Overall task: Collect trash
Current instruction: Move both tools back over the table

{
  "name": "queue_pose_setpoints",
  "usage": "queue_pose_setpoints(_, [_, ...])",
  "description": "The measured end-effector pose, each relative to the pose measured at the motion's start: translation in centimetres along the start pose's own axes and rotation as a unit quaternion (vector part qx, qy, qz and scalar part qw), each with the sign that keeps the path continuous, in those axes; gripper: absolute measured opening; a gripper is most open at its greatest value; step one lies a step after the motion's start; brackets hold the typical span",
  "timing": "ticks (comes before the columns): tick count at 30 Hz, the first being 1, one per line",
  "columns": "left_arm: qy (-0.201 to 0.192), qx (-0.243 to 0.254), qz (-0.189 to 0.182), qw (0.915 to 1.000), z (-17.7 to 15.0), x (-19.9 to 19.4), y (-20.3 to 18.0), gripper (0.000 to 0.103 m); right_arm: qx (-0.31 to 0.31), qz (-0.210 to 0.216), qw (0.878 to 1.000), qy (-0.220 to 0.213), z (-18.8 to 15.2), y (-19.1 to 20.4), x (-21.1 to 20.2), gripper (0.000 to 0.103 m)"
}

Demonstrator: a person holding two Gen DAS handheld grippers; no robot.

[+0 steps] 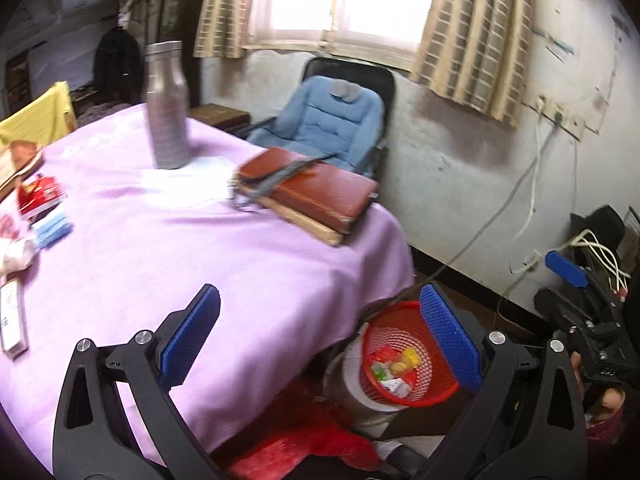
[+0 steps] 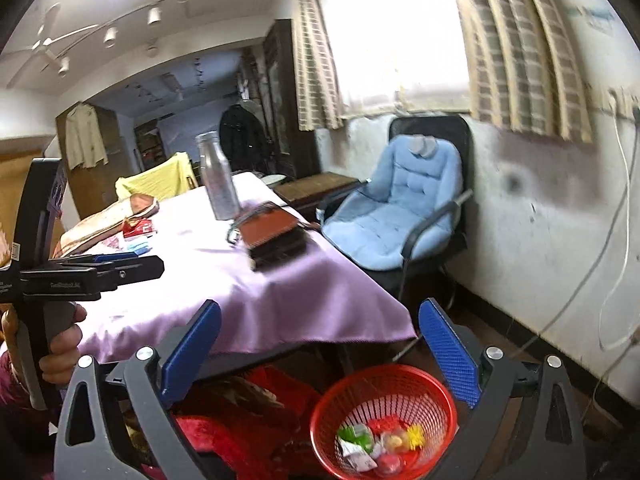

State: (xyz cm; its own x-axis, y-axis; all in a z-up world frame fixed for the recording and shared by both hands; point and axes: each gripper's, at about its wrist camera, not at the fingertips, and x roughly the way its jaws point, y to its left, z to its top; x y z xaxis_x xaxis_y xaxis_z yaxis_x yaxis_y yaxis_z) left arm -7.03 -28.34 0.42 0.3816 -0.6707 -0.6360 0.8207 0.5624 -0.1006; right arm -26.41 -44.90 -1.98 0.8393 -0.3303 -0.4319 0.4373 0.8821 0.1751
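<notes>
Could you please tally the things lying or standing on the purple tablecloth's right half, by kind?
Metal bottle: 1
Brown books stacked at the table's corner: 2
Grey strap lying across the top book: 1
Total: 4
Both grippers, left and right, are open and empty.

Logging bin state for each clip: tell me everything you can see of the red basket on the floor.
The red basket is a round, open-topped bin of what looks like plastic mesh with a solid rim. It stands upright on the floor just off the corner of the purple-clothed table, beside red fabric. Inside lie several small wrappers in green, white, yellow and pink, covering only the bottom. Neither gripper touches it; the right gripper is open above it. In the left wrist view it appears at.
</notes>
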Motion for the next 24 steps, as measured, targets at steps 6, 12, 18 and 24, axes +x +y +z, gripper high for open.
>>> queue_pose_setpoints(6, [-0.012, -0.038, 0.038, 0.9985, -1.6, -2.5, 5.9, 0.096, -0.064, 0.015, 0.996, -0.064, 1.1, 5.4, -0.5, 0.097])
queue_pose_setpoints(12, [-0.002, -0.1, 0.117, 0.9882, -3.7, -5.4, 14.9, 0.096, -0.101, 0.089, 0.99, -0.035, 2.1, 11.4, 2.3, 0.097])
queue_pose_setpoints(18, [0.008, -0.2, 0.19, 0.9612, -5.3, -8.7, 26.6, 0.096, -0.124, 0.139, 0.983, -0.001, 2.5, 16.8, 5.6, 0.097])
queue_pose_setpoints(24, [0.024, -0.295, 0.194, 0.9352, -5.0, -9.4, 35.9, 0.096, -0.144, 0.172, 0.974, 0.023, 2.7, 21.6, 9.0, 0.097])
